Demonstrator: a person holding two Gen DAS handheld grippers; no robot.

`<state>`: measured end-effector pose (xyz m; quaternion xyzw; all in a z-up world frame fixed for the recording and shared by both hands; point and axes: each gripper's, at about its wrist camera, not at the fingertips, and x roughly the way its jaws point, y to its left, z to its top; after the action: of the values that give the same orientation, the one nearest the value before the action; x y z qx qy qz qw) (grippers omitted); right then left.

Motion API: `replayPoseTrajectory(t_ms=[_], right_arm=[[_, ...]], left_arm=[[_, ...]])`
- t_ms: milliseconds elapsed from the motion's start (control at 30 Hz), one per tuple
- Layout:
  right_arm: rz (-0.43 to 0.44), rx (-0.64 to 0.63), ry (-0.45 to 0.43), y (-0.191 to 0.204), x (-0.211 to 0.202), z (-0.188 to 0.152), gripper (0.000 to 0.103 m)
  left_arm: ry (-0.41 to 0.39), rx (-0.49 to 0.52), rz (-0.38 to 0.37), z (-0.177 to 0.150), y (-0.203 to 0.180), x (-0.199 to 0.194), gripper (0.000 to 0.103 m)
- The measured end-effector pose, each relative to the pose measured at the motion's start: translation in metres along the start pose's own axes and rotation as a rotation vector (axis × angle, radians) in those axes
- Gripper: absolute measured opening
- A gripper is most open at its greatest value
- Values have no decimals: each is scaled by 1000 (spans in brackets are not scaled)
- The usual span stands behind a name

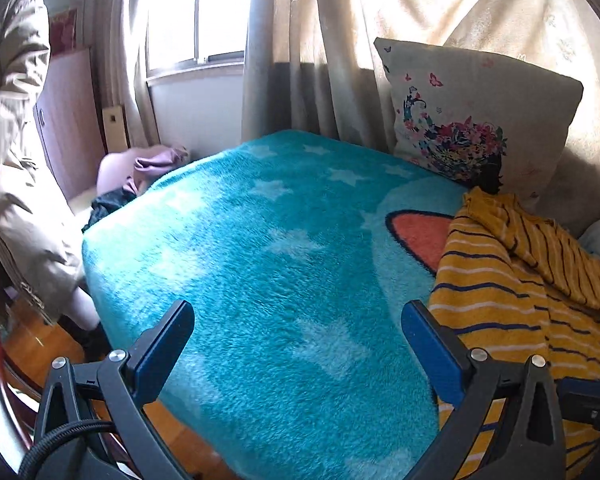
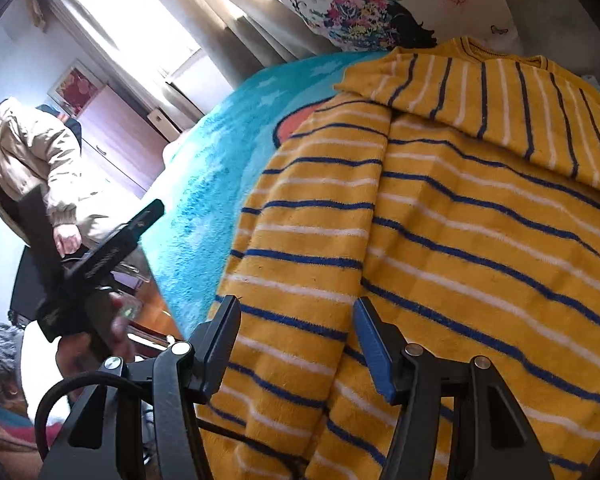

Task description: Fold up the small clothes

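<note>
Both hand-held grippers, left (image 1: 298,346) and right (image 2: 296,344), gape wide, holding nothing. Yellow knit sweater with navy and white stripes (image 2: 440,240) lies rumpled on the turquoise fleece bed blanket (image 1: 260,260), at its right side, collar toward the far butterfly-print pillow (image 1: 472,120).

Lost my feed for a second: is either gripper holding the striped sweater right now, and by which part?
Nothing is held. The left gripper is open over the turquoise blanket; the right gripper is open above the yellow striped sweater, jaws apart, no fabric pinched.
</note>
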<state>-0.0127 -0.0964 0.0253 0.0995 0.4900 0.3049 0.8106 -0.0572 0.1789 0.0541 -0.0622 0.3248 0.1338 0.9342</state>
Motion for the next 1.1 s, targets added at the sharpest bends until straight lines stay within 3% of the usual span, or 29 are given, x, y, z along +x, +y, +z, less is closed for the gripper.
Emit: replayPoseTrajectory(t_ms=[133,233,300,367,633,833,1000,1100], right_arm=[[-40,-25,20,6,16,2,61],[-85,-65,30,14,24,3,40],[-97,-88,25,20,24,4,14],[-115,-110,13,26,21,6,10],[-113,-245,-56,80,19,28,8],[-23,-316,-128,135,37,73,8],[-29,-414,-179,181,55,109,8],[-19,-392,-187,183,62,135,7]], left_arm=[[-4,14,10,1,2,-4,103],[-5,7,16,1,7,-6,103],[-5,-3,18,1,11,-7,103],[-2,-11,21,1,15,-5,103],[4,-100,38,3,47,-2,103],[-14,-164,56,7,73,-6,103],[-21,-167,52,10,79,-7,103],[-24,-161,52,10,79,-9,103]])
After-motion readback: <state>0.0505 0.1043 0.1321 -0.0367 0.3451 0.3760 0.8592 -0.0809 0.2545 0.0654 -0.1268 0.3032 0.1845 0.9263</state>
